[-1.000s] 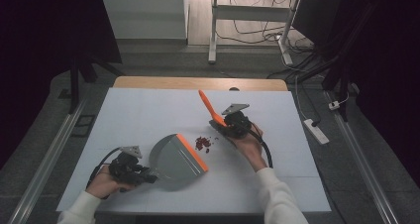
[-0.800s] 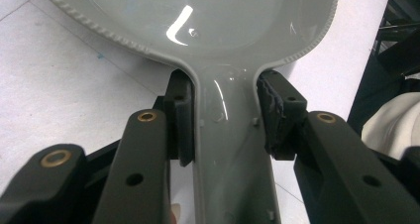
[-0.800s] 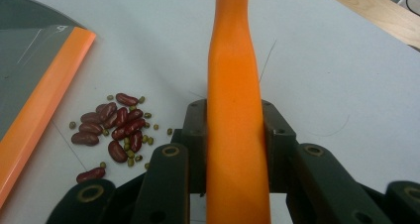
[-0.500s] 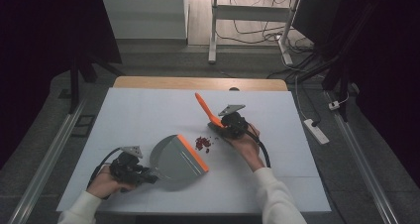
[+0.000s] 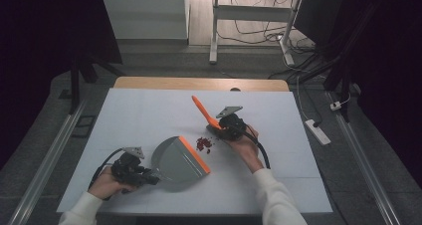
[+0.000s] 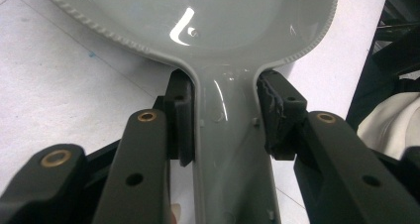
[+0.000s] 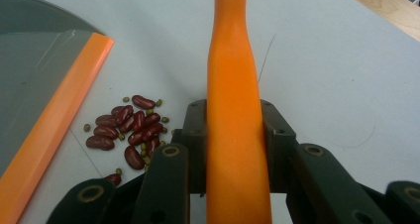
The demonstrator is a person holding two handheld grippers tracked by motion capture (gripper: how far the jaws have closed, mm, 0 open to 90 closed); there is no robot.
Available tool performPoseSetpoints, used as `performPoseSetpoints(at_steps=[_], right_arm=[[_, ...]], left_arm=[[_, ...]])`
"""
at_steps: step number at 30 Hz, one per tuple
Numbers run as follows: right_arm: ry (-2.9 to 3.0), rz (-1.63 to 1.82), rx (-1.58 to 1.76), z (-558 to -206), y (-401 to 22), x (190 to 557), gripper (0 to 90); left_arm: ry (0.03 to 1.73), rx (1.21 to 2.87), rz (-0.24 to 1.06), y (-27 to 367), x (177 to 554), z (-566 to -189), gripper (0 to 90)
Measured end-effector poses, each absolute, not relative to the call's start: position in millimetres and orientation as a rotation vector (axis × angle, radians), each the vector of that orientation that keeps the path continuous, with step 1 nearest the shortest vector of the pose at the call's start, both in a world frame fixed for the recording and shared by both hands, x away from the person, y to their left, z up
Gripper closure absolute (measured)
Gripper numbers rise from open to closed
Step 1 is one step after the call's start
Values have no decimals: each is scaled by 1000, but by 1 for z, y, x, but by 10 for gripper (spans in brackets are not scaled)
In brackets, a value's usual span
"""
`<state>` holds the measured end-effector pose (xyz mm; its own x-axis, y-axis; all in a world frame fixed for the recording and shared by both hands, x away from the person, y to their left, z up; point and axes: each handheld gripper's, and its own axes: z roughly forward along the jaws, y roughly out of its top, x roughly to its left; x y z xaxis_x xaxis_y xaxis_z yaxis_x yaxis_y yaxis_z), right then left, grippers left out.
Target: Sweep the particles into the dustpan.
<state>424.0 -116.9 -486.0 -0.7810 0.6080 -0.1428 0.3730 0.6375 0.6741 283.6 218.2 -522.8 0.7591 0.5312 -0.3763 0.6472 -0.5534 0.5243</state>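
White table (image 5: 149, 110); orange brush (image 5: 204, 113) head hidden behind right gripper (image 5: 226, 128).

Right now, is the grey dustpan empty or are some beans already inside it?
Empty: the dustpan shows bare grey inside, and the beans lie on the table, apart from its orange lip.

No text, label, brand, number or sign can be read anywhere in these views.
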Motion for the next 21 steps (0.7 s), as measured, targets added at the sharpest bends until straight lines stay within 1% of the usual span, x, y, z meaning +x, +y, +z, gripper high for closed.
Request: performPoseSetpoints(at_steps=[21], right_arm=[[2565, 940, 694, -487, -98, 414, 694]], left_arm=[[879, 2293, -229, 218, 284, -523, 613]])
